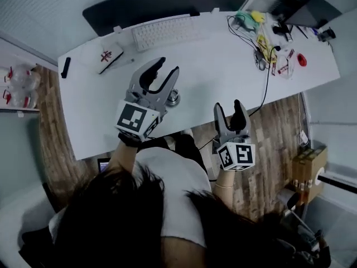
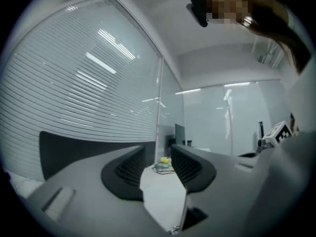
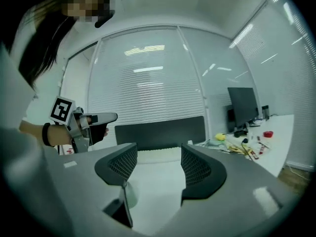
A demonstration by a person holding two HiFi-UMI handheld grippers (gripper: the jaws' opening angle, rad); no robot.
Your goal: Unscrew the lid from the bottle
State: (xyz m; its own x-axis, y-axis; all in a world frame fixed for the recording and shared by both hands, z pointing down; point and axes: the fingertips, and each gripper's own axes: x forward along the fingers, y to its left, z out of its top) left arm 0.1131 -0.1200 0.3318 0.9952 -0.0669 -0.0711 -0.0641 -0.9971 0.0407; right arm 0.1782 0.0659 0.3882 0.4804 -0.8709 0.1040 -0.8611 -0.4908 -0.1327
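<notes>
Hovering over the desk (image 1: pixel 212 66) by its near edge, probably lining up a grab: left gripper (image 1: pixel 167 66) and right gripper (image 1: pixel 228 105) both have jaws apart, nothing between them. I think the bottle (image 1: pixel 174 97) is that small shiny round thing mid-frame, just right of the left gripper; the lid is too tiny to make out.

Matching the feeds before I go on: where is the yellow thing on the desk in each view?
Head view: yellow thing at upper right, on the desk's cluttered end.
Left gripper view: just below centre, far off.
Right gripper view: right of centre, below-left of the monitor.
Shared landmark: the dark panel behind the desk, in all three.
</notes>
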